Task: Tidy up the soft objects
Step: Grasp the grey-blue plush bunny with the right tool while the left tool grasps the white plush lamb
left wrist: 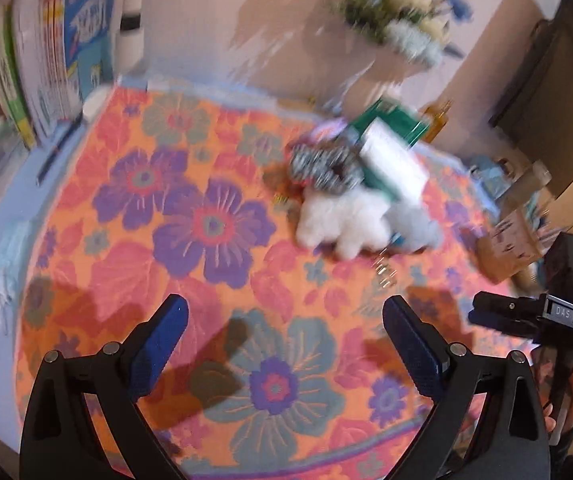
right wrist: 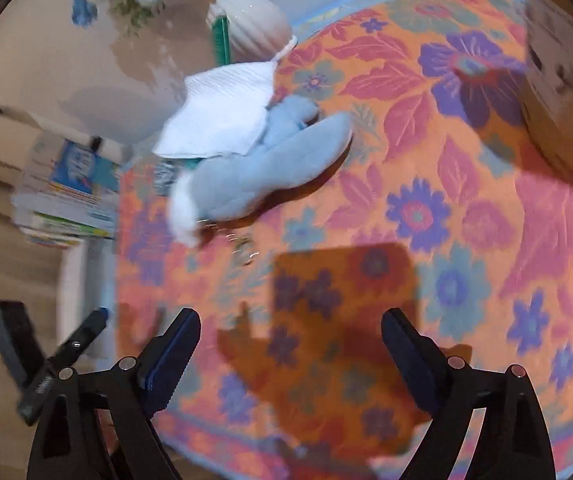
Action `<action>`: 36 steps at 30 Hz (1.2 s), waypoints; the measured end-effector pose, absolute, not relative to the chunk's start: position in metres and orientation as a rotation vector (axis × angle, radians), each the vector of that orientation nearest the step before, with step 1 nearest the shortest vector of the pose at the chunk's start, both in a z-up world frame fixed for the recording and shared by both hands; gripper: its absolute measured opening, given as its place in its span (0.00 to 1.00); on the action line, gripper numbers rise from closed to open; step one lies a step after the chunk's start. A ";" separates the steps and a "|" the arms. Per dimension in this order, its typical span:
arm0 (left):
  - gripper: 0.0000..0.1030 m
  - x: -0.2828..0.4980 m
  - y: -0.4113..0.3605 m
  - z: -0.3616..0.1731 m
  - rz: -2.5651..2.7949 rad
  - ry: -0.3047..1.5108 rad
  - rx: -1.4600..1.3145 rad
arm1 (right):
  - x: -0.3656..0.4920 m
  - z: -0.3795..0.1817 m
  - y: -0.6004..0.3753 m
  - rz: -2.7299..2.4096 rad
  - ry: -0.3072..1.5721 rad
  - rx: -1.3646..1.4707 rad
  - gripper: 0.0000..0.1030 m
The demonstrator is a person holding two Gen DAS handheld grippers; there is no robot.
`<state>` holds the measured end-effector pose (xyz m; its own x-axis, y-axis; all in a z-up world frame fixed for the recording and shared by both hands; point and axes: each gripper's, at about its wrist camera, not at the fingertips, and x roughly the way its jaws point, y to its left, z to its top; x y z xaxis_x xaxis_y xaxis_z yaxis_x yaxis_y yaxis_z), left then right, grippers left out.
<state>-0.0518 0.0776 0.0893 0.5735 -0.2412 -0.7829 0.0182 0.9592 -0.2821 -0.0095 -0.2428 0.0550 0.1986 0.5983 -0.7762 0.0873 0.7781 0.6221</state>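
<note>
Our right hand-held gripper (right wrist: 290, 354) hung spread and empty over the flowered surface (right wrist: 466, 208); the blue plush toy (right wrist: 262, 168) lay far-left of it, long axis slanting toward the far right.

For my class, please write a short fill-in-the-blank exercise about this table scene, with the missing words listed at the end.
1. The tablecloth is printed with a ____ pattern.
2. The left claw is open and holds ____.
3. In the right wrist view, a folded white cloth lies partly on top of a light ____ plush toy.
4. The right claw is ____.

Missing words: floral; nothing; blue; open
</note>
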 end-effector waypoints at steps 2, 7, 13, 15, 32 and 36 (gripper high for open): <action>0.95 -0.051 0.066 0.102 -0.195 0.898 -0.224 | -0.004 0.064 -0.241 0.416 1.321 0.657 0.89; 0.95 -0.013 0.026 0.085 -0.309 0.898 -0.153 | 0.030 0.062 -0.225 0.402 1.253 0.661 0.89; 0.95 0.034 0.003 0.045 -0.329 0.907 -0.036 | 0.055 0.023 -0.211 0.418 1.268 0.723 0.89; 0.95 0.046 0.003 0.035 -0.322 0.905 -0.036 | 0.057 0.018 -0.209 0.438 1.231 0.730 0.90; 0.58 0.060 0.019 0.017 -0.381 0.972 -0.270 | 0.043 0.031 -0.228 0.462 1.095 0.742 0.53; 0.58 0.031 0.023 0.030 -0.416 0.957 -0.313 | 0.023 0.039 -0.246 0.486 1.131 0.793 0.39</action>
<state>0.0308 0.0232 0.0297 0.5070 -0.4742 -0.7198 0.2034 0.8773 -0.4347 0.0225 -0.2459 0.0386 0.3682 0.7042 -0.6071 0.0438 0.6390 0.7679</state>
